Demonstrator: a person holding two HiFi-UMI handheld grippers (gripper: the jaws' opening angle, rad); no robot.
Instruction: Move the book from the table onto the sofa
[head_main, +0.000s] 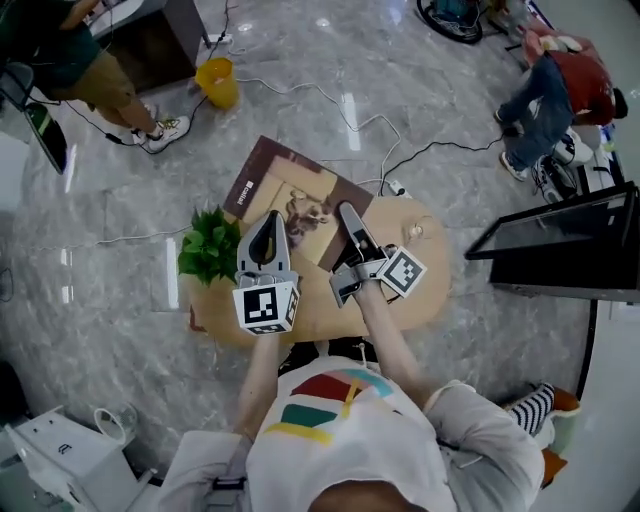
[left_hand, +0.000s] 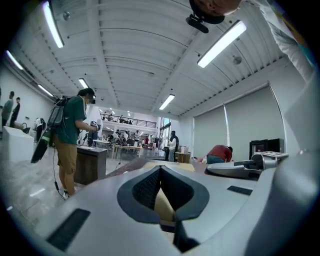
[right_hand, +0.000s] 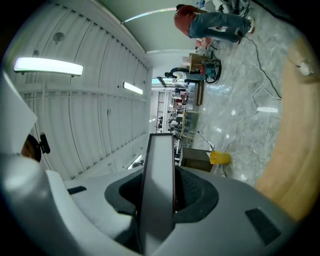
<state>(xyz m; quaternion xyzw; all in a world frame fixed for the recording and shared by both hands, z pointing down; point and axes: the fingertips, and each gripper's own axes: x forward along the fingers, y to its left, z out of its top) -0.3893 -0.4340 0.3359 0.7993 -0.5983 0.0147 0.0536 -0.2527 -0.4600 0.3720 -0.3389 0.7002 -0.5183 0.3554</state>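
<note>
Two tools, left tool (head_main: 265, 228) and right tool (head_main: 349, 218), each clamped on the book (head_main: 287, 190); book held above the surface (head_main: 425, 282). Handling: move both grips level and together, untwisted, toward sofa.

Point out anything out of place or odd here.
Nothing spilled or damaged. The book juts past the far edge of the table, clamped by the left gripper and right gripper. Loose cables snake across the floor nearby.
</note>
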